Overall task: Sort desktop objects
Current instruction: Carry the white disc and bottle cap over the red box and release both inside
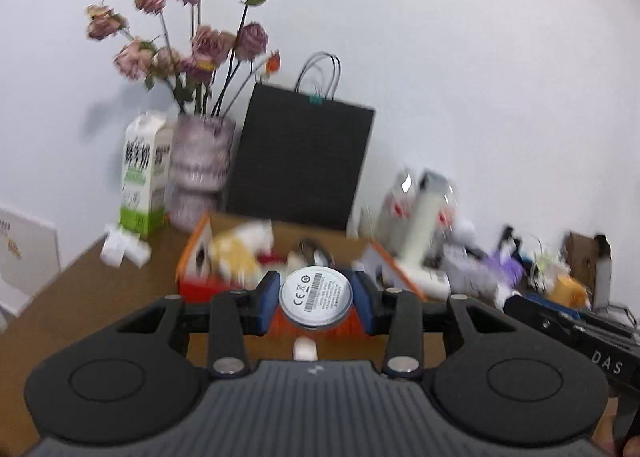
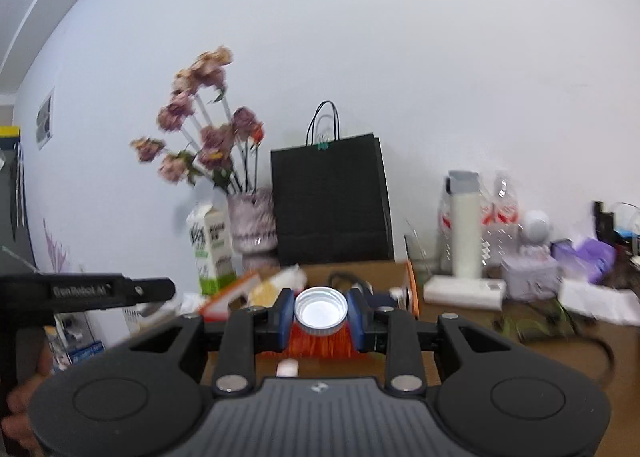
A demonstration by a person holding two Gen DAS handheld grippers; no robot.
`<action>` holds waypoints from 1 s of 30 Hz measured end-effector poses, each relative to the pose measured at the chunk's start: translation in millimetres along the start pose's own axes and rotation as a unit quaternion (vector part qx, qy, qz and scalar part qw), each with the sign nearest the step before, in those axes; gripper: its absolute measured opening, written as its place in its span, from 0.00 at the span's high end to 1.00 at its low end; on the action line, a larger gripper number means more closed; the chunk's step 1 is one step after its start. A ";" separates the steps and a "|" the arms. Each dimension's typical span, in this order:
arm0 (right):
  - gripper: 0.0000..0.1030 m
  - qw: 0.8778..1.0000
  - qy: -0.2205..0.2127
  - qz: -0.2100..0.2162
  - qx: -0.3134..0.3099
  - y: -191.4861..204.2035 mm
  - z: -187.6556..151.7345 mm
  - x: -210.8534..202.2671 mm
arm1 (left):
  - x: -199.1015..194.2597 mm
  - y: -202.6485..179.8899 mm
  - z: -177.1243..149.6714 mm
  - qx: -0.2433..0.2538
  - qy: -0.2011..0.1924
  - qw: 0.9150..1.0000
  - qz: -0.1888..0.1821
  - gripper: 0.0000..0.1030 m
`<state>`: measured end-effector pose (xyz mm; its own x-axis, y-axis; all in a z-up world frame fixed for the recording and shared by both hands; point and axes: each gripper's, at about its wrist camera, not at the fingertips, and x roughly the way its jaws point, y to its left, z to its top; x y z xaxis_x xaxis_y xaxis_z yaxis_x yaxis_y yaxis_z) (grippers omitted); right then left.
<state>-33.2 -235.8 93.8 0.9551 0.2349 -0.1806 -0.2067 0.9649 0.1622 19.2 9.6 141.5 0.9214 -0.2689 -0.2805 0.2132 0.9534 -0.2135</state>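
Note:
My left gripper (image 1: 316,303) is shut on a round silver disc (image 1: 316,293) whose flat face carries a CE mark and a barcode label. It hangs just before an open orange box (image 1: 200,257) holding several yellow and white items. My right gripper (image 2: 320,309) is shut on a round silver lid (image 2: 320,311), hollow side facing the camera, also over the orange box (image 2: 320,345). The left gripper's body (image 2: 100,291) shows at the left of the right wrist view. The right gripper's body (image 1: 580,333) shows at the right of the left wrist view.
Behind the box stand a black paper bag (image 1: 304,165), a vase of dried roses (image 1: 200,169) and a milk carton (image 1: 142,177) on the brown desk (image 1: 88,297). Clutter of bags, a white roll (image 2: 466,237) and purple items (image 2: 592,253) fills the right side.

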 end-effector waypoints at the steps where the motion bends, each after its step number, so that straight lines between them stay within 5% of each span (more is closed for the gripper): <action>1: 0.74 1.000 0.006 0.011 0.000 -6.2 15.9 18.6 | 13.5 2.4 16.7 -0.007 -0.003 1.000 0.008 0.61; 4: 0.74 0.998 0.039 0.040 -0.009 -21.5 61.7 83.6 | 70.0 10.6 63.0 -0.021 0.018 1.000 -0.004 0.61; 7: 0.74 0.994 0.094 0.058 0.009 -40.7 92.2 161.9 | 142.9 22.4 85.4 -0.041 0.087 0.995 -0.036 0.61; 10: 0.74 0.983 0.174 0.040 0.039 -67.3 103.8 247.6 | 222.4 34.6 86.0 -0.050 0.183 0.981 -0.043 0.61; 16: 0.74 0.942 0.321 -0.023 0.097 -113.1 68.9 383.5 | 330.6 50.1 55.2 -0.032 0.325 0.945 0.023 0.61; 19: 0.72 0.934 0.345 -0.051 0.083 -117.2 46.2 409.7 | 346.1 59.5 44.2 -0.051 0.349 0.935 0.022 0.60; 22: 0.68 0.928 0.361 -0.063 0.064 -116.7 32.9 424.8 | 348.0 59.7 44.0 -0.049 0.348 0.936 0.019 0.33; 26: 0.60 0.933 0.346 -0.067 0.071 -113.1 40.1 414.3 | 335.0 54.1 54.6 -0.046 0.343 0.938 0.009 0.25; 30: 0.40 0.935 0.342 -0.066 0.063 -100.8 59.3 390.6 | 319.5 49.4 67.7 -0.050 0.336 0.940 0.035 0.16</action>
<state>373.3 -248.2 64.4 0.6016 0.1772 -0.7789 -0.0294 0.9793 0.2001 346.1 -20.0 104.7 0.5126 -0.2633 -0.8173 0.0971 0.9635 -0.2495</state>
